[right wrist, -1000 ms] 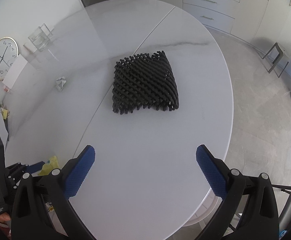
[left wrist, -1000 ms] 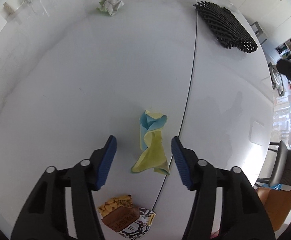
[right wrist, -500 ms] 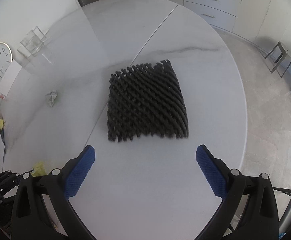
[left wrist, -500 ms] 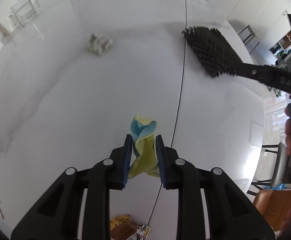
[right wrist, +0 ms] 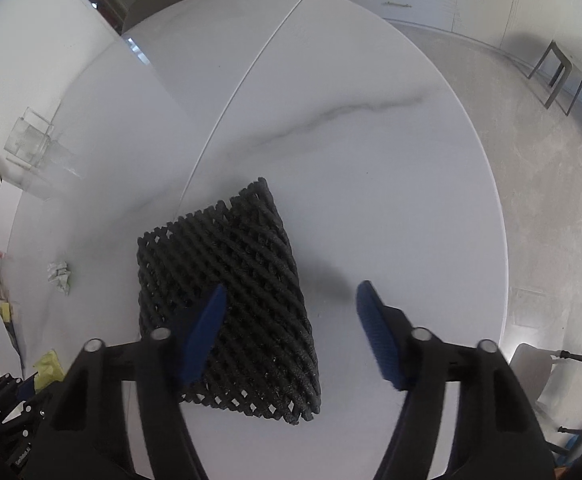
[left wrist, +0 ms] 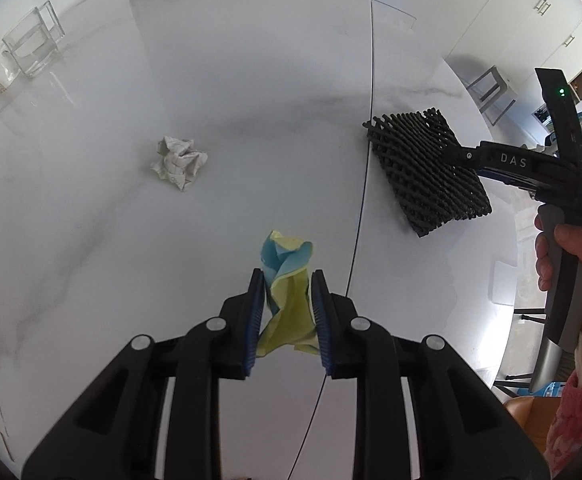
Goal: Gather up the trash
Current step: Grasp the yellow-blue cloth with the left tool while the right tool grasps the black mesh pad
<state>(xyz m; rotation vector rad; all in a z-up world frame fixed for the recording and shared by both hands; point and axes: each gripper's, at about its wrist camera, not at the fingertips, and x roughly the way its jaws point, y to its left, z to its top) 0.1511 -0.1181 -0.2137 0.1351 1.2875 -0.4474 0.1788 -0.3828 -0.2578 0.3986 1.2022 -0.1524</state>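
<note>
In the right wrist view the lower edge of the black foam net (right wrist: 227, 304) is partly hidden behind the right tool's (right wrist: 291, 320) left finger, and whether that finger touches the net cannot be told. The right tool's jaws stand wide, gripping nothing, straddling the net's right part.

The left tool (left wrist: 285, 308) is closed narrow on the yellow-and-blue wrapper (left wrist: 287, 288), its blue pads pressed to both sides; the wrapper's blue top sticks out beyond the tips.

A crumpled white paper ball (left wrist: 179, 162) lies on the white worktop (left wrist: 251, 80) at ten o'clock of the wrapper, well apart. A clear glass container (left wrist: 31, 46) stands at the worktop's far left edge; its contents cannot be made out.
</note>
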